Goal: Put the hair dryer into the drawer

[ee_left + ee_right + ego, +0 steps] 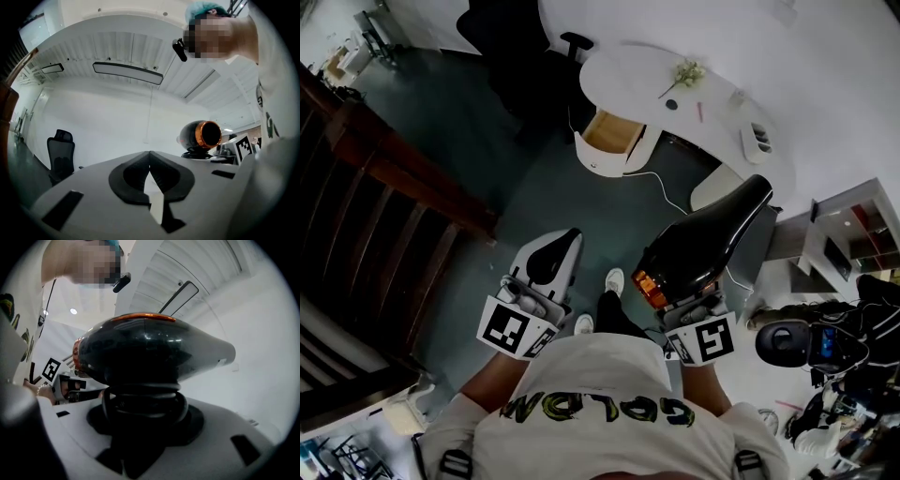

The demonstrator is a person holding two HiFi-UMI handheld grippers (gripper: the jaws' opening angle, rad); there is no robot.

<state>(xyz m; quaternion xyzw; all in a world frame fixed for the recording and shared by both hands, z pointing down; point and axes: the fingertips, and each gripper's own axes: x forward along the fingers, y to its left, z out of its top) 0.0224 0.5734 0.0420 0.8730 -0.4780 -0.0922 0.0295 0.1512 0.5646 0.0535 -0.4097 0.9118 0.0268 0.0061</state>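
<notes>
At desk's [628, 80] near edge, the drawer [609, 133] is pulled open, pale wood inside. Only part of the inside shows and no contents can be made out. White desk top carries a flower sprig [684, 73] and a few small items too tiny to name. Black office chair [511, 47] sits behind the desk's left end, mostly dark and hard to read.

Hair dryer [708, 234] is well apart from the drawer, up off the floor in the right gripper [680, 286]. In the right gripper view the jaws are clamped on its handle. The handle is mostly hidden by the black cord wound round it and by the jaw pads. The dryer's black body [150, 352] fills that view, with the orange rim only a sliver on top. In the head view the dryer covers the right jaw tips.

Left gripper [562, 242] is beside it, jaws closed tip to tip with nothing between them [150, 157]. The left gripper view also catches the dryer's orange ring [206, 134] at right.

Hands are hidden under both grippers. A white cable [661, 187] lies on the floor near the desk, ends not traceable.
</notes>
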